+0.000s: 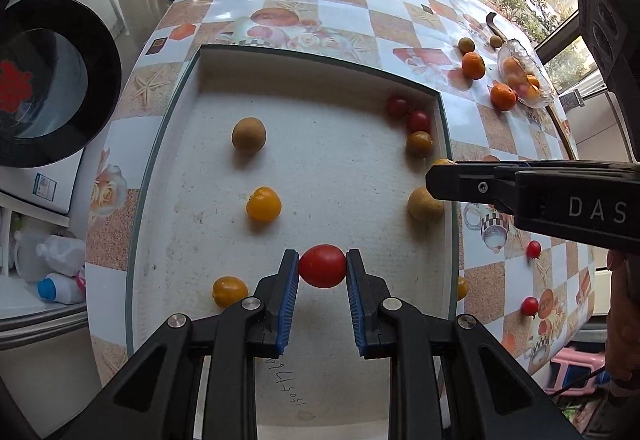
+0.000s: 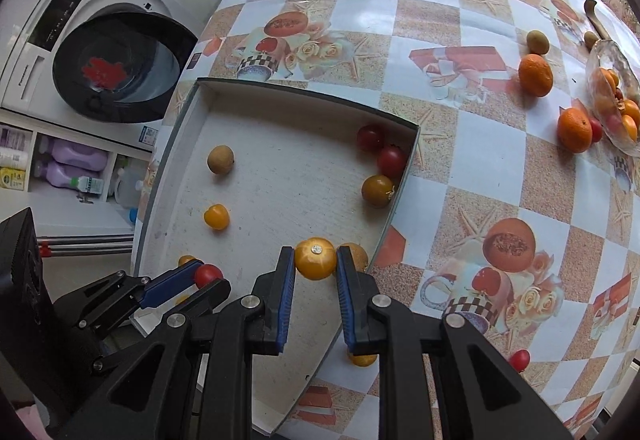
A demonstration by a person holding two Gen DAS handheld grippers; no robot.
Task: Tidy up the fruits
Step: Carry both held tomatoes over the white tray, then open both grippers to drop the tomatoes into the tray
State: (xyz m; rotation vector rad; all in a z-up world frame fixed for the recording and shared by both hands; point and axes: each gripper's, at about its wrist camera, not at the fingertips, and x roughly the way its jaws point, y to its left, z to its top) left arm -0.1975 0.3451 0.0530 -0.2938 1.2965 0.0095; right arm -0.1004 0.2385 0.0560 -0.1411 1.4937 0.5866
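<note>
A shallow white tray (image 1: 328, 59) (image 2: 280, 89) lies on the checked table and holds several small fruits. My left gripper (image 1: 322, 267) is shut on a red cherry tomato (image 1: 322, 266) above the tray's near part; it also shows in the right wrist view (image 2: 208, 275). My right gripper (image 2: 316, 260) is shut on a yellow tomato (image 2: 315, 258) over the tray's right edge, next to a brown longan (image 2: 356, 256). In the left wrist view the right gripper's fingers (image 1: 460, 183) reach in from the right.
Oranges (image 2: 535, 75) and a glass dish (image 2: 632, 111) with fruit sit at the far right of the table. Loose red tomatoes (image 1: 530, 306) (image 2: 519, 359) lie on the table right of the tray. A washing machine (image 2: 116, 67) stands left of the table.
</note>
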